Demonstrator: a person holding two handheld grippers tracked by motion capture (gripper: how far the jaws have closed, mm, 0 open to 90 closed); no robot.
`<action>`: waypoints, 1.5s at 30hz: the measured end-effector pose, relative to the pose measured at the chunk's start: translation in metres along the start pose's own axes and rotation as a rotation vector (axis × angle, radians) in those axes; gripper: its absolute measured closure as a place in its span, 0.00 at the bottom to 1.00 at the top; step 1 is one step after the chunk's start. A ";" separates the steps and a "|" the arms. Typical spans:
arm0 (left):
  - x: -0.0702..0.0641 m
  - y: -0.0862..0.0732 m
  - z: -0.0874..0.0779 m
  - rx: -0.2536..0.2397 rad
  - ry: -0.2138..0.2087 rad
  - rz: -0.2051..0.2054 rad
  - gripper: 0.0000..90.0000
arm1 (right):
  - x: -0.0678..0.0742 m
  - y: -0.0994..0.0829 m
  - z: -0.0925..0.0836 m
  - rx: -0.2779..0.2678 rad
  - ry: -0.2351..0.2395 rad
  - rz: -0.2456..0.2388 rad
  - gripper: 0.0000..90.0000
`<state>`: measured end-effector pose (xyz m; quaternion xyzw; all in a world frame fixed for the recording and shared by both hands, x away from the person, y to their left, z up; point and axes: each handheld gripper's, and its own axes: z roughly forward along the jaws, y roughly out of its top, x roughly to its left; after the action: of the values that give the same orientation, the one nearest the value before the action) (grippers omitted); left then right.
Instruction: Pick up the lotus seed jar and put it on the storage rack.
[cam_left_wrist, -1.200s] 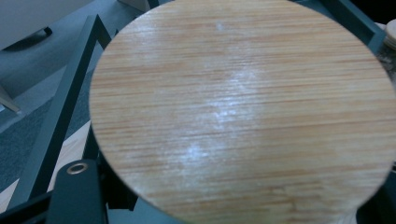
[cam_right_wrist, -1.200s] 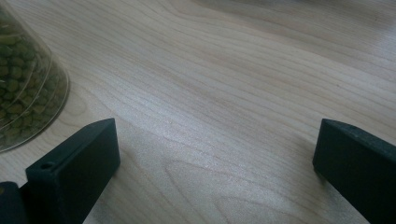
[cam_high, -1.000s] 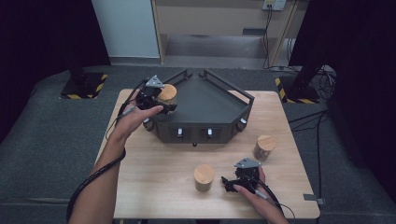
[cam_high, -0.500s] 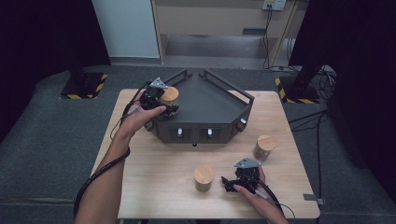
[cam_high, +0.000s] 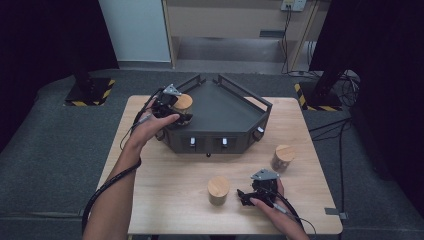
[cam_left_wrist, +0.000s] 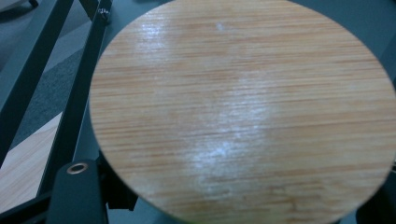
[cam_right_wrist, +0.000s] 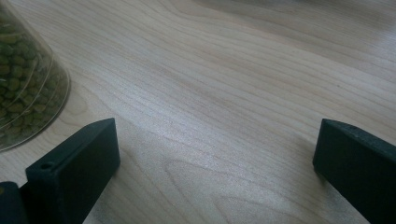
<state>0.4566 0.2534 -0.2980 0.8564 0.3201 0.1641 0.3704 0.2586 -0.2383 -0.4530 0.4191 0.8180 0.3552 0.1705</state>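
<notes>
Jar (cam_high: 182, 103) with wooden lid, clamped upright in the left gripper (cam_high: 172, 107), hangs over the tray's (cam_high: 227, 110) left corner; right gripper (cam_high: 248, 195) rests, jaws apart, near the table's front edge.

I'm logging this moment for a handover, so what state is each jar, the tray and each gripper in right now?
Left gripper: shut on the held jar.
Held jar: lid on, upright, over the tray's left corner.
Right gripper: open, nothing between its jaws, low over the table.
Middle jar: lid on, upright on the table.
Right jar: lid on, upright on the table.
Tray: nothing lying on its floor.
</notes>
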 end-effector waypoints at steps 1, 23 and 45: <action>0.000 0.000 0.000 -0.001 -0.002 -0.001 0.27 | 0.000 0.000 0.000 0.000 0.000 0.001 0.01; 0.011 -0.007 0.004 -0.004 -0.027 -0.044 0.27 | 0.000 0.000 0.000 0.000 -0.001 0.000 0.01; -0.009 -0.002 -0.013 0.012 0.058 0.016 0.07 | 0.000 0.000 0.000 0.000 -0.001 0.000 0.01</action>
<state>0.4425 0.2556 -0.2907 0.8561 0.3247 0.1897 0.3544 0.2586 -0.2383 -0.4530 0.4191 0.8180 0.3551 0.1708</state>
